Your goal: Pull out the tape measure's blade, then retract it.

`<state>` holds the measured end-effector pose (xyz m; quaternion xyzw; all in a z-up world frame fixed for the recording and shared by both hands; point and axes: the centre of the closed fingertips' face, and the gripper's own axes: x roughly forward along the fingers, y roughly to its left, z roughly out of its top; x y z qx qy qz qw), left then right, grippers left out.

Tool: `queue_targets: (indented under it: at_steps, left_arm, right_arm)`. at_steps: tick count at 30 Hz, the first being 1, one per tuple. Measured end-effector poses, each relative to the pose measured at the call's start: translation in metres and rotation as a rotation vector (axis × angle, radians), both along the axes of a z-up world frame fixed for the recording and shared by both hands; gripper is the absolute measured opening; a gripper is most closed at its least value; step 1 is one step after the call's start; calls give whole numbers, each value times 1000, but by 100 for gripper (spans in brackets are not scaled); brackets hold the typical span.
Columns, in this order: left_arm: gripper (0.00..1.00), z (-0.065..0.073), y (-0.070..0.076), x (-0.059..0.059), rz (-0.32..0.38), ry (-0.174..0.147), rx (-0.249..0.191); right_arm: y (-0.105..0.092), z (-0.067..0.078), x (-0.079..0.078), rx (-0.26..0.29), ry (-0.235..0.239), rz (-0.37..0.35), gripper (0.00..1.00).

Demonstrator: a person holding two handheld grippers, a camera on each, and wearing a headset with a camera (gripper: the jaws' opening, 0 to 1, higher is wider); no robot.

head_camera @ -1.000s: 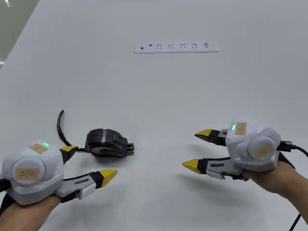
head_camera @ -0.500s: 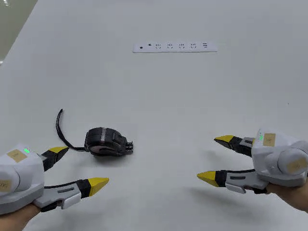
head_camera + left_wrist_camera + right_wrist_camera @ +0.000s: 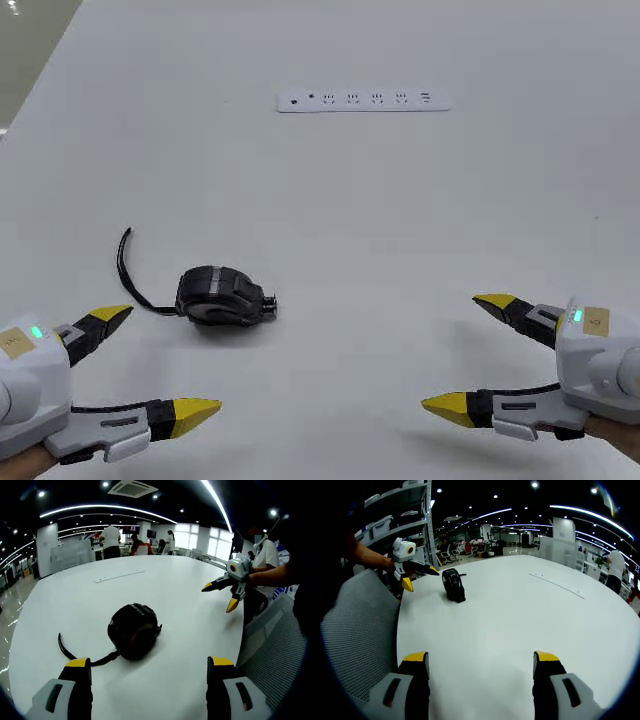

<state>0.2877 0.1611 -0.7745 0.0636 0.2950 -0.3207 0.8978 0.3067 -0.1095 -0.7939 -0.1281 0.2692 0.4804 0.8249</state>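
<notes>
Left claw [image 3: 170, 358] and right claw [image 3: 454, 350] gape, clear of the rounded black tape measure [image 3: 220, 295].

White table [image 3: 330, 200]: black tape measure [image 3: 220, 295] lying front-left; white power strip [image 3: 363, 98] flat at far side.

Open office: ceiling strip lights [image 3: 100, 507], desk chairs [image 3: 451, 555].

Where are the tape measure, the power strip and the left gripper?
tape measure [image 3: 218, 296]: head view, middle of its black case.
power strip [image 3: 363, 99]: head view, middle of its white body.
left gripper [image 3: 160, 360]: head view, midway between its yellow fingertips.
</notes>
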Motion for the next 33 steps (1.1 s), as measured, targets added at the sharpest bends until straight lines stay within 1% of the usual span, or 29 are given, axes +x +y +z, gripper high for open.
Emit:
queue_targets:
  at_steps: [3, 7, 8, 9, 12, 13, 16, 18, 22, 26, 33]
  left_arm:
    - [99, 1, 0, -1, 0, -7, -13]
    - [100, 0, 2, -3, -9, -14, -8]
    - [100, 3, 2, -2, -6, -23, -22]
    - [100, 4, 2, -2, 3, -24, -37]
    - [100, 5, 3, -1, 4, -30, -38]
    - [100, 5, 3, -1, 2, -27, -40]
    - [100, 5, 4, -1, 0, -33, -35]
    - [100, 7, 3, 0, -3, -43, -36]
    - [100, 6, 3, -1, -12, -39, -34]
    - [100, 7, 2, -1, -17, -44, -29]
    - [100, 7, 3, -2, -23, -45, -25]
  right_arm:
    - [0, 1, -1, 10, 6, 1, 91]
    - [2, 5, 0, 26, -2, -4, 98]
    - [2, 5, 0, 28, -3, -4, 99]
    - [2, 6, 1, 29, -8, -6, 100]
    - [3, 7, 0, 42, -2, -7, 100]
    - [4, 8, 1, 42, -5, -6, 100]
    - [3, 7, 1, 30, -12, -2, 100]
    - [2, 8, 1, 28, -15, -2, 100]
    - [1, 9, 2, 27, -19, -3, 100]
    - [1, 10, 1, 24, -20, -2, 100]
    - [1, 9, 1, 23, -20, -4, 100]
